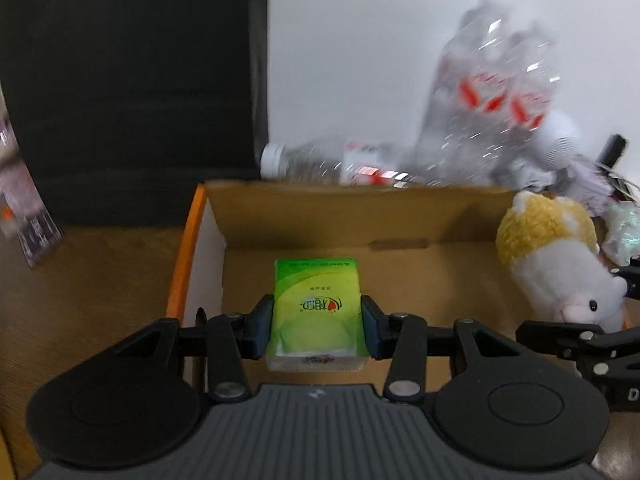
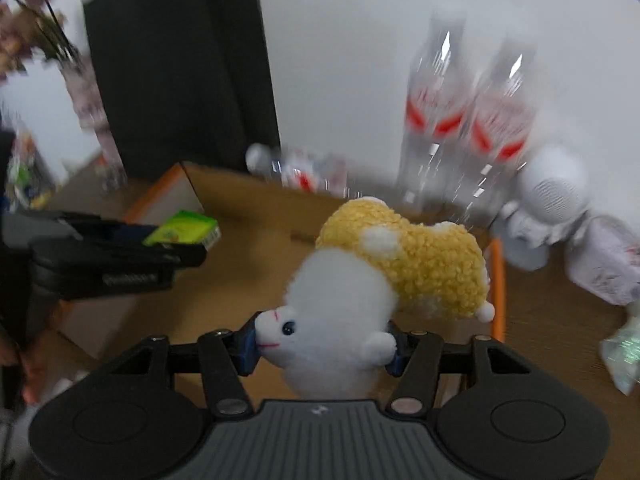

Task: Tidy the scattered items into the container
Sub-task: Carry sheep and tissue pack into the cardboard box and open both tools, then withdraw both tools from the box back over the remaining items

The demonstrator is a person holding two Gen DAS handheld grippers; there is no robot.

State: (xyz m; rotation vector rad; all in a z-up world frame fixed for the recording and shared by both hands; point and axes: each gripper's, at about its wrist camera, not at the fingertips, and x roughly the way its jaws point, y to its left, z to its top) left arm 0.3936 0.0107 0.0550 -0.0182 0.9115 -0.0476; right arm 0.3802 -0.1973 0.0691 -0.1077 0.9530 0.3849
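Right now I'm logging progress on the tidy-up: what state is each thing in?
Left gripper: shut on green tissue pack, over cardboard box.
Right gripper: shut on plush toy.
Cardboard box: open.
Near water bottle: lying, capped.
Two water bottles: upright.

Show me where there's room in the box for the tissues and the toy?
The cardboard box floor looks bare, from its orange-edged left wall across to the back wall. The tissue pack in the left gripper and the plush toy in the right gripper both hang over it. It is crowded behind the box, with water bottles.
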